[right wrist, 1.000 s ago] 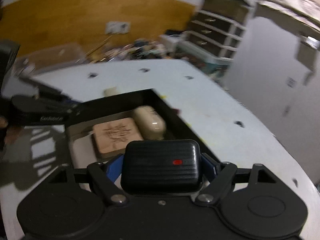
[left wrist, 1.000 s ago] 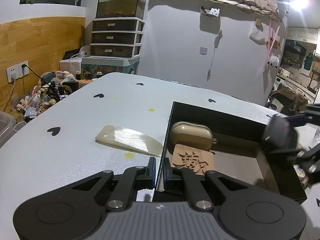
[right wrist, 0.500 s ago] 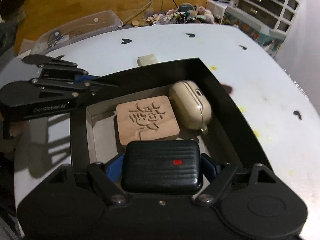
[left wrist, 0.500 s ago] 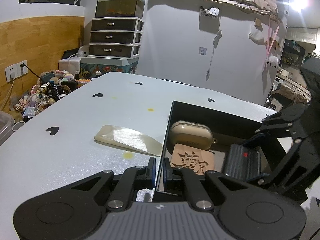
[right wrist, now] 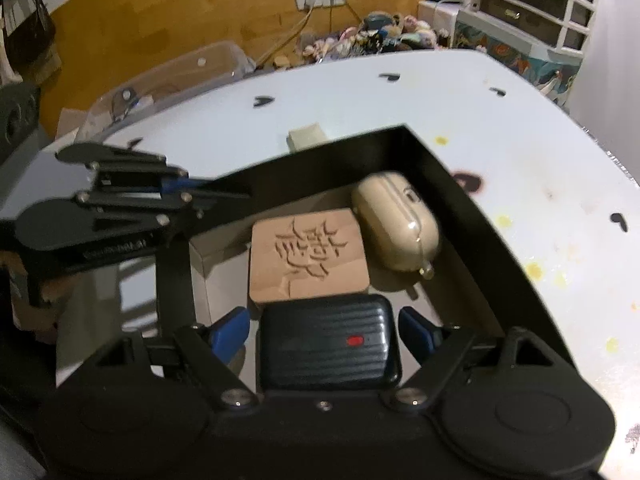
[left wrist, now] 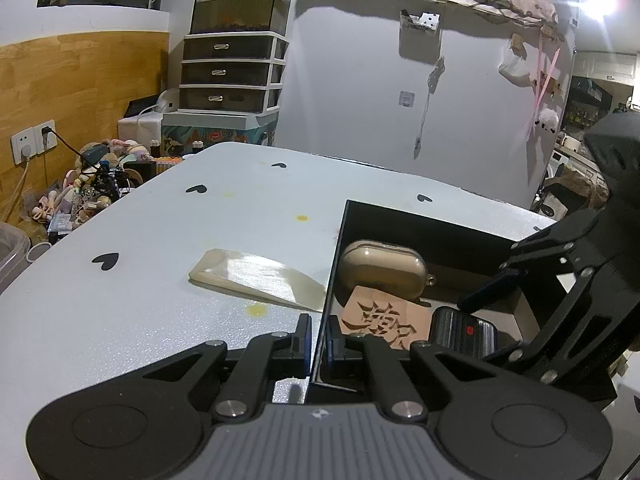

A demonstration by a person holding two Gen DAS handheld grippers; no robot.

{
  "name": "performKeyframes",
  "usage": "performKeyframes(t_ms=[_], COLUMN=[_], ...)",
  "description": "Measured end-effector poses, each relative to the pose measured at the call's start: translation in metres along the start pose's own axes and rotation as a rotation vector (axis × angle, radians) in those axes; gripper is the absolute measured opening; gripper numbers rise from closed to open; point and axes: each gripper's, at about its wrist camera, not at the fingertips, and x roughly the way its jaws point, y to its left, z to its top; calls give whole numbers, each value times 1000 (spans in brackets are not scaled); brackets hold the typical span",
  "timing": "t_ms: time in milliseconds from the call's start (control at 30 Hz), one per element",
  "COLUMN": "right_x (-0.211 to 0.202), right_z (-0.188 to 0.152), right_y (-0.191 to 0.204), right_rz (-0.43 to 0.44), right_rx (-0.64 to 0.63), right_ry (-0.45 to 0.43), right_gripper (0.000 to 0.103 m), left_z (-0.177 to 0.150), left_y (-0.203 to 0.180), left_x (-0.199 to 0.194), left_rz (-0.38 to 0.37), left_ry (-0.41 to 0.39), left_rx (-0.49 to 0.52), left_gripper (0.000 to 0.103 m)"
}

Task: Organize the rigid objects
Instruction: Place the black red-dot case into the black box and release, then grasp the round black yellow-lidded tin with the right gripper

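A black open box [right wrist: 472, 216] [left wrist: 400, 220] stands on the white table. In it lie a beige earbud case [right wrist: 396, 226] [left wrist: 380, 268], a carved wooden tile [right wrist: 308, 254] [left wrist: 380, 322] and a black ribbed case with a red dot [right wrist: 328, 346] [left wrist: 464, 332]. My left gripper [left wrist: 317, 340] is shut on the box's near left wall; it also shows in the right wrist view [right wrist: 188, 190]. My right gripper [right wrist: 326, 330] is open, its blue pads apart on either side of the black ribbed case, which rests in the box.
A flat cream packet [left wrist: 256, 274] lies on the table [left wrist: 160, 240] left of the box. A clear plastic bin [right wrist: 172, 76], a heap of toys [left wrist: 92, 188] and a drawer unit [left wrist: 232, 72] stand beyond the table's far edge.
My right gripper carried the black ribbed case into the box, lowered it beside the wooden tile and opened its fingers. My left gripper kept its hold on the box wall.
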Motion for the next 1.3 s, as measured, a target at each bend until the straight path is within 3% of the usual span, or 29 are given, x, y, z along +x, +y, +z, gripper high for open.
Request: performKeyframes(t_ms=[533, 800, 1300], right_x=[-75, -102, -105], right_z=[-28, -57, -104], right_y=[24, 44, 75], right_rz=[-131, -274, -504], right_rx=[144, 219, 307], right_ry=[-224, -363, -518], right_gripper=[92, 100, 103], left_z=[-1, -1, -1], left_y=[2, 2, 2], left_x=[-2, -2, -3], left_rz=[3, 4, 5], left_ry=[-1, -1, -2], left_rx=[-7, -4, -8], left_gripper=[7, 7, 8])
